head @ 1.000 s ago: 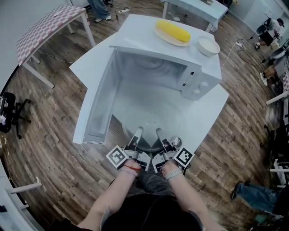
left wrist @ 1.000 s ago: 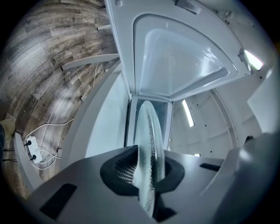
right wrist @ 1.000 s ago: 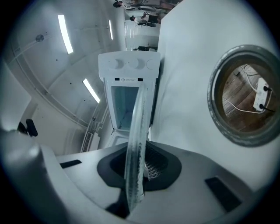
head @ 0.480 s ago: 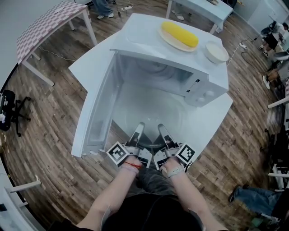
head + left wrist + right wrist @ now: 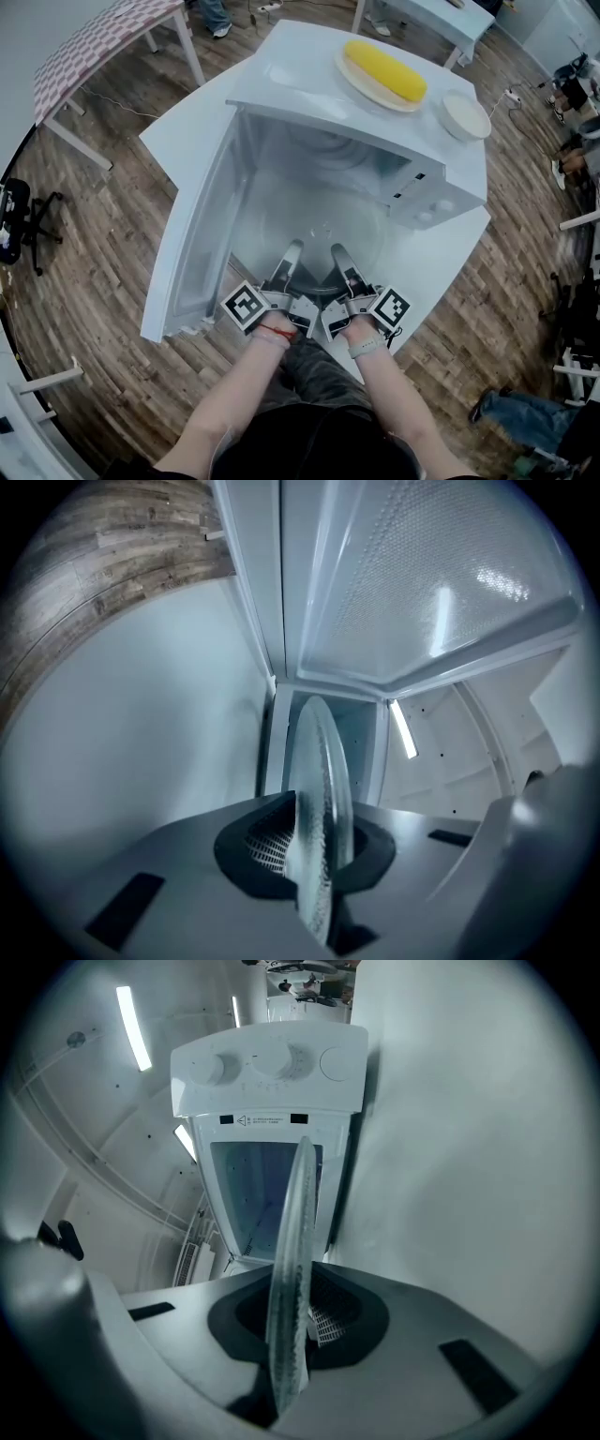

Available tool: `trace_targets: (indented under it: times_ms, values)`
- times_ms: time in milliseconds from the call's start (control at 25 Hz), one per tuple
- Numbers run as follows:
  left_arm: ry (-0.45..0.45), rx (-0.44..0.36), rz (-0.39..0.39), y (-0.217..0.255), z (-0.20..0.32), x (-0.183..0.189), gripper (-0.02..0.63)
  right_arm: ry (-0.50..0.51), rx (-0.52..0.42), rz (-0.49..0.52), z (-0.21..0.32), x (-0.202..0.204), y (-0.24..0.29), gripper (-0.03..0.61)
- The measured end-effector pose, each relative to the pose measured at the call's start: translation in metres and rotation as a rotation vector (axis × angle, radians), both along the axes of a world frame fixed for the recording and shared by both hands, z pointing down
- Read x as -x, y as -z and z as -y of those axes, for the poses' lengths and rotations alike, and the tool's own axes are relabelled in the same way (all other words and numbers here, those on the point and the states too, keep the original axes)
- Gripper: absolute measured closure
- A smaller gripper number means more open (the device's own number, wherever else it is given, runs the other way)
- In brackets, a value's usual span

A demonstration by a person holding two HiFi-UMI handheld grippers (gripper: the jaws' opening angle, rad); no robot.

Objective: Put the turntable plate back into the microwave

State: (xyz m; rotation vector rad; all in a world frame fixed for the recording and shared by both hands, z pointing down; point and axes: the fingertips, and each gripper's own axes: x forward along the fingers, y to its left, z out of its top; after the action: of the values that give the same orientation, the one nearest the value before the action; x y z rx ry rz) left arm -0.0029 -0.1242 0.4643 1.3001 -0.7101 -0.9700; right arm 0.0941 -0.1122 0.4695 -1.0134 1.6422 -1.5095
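- My left claw (image 5: 317, 850) is clamped on the near rim of the clear round glass turntable plate (image 5: 321, 230).
- My right claw (image 5: 296, 1330) is clamped on the same rim, just to the right.
- The plate sits roughly level, partly inside the mouth of the white microwave (image 5: 427, 183).
- The microwave's door (image 5: 192, 248) stands open on the left, over the white tabletop (image 5: 183, 127).
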Motion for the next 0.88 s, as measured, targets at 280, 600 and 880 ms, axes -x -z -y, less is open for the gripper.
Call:
trace_targets:
  times_ms: [280, 600, 880]
  values:
    - [0.008, 0.012, 0.015, -0.006, 0.019, -0.003, 0.581, 0.005, 0.006, -0.01, 0.02, -0.002, -0.003, 0.535]
    - [-0.008, 0.015, 0.047, -0.01, 0.033, -0.005, 0.583, 0.007, 0.013, -0.052, 0.033, -0.004, -0.007, 0.535]
    - [-0.036, 0.009, 0.105, -0.012, 0.043, -0.007, 0.583, -0.004, 0.012, -0.051, 0.043, -0.006, -0.008, 0.535]
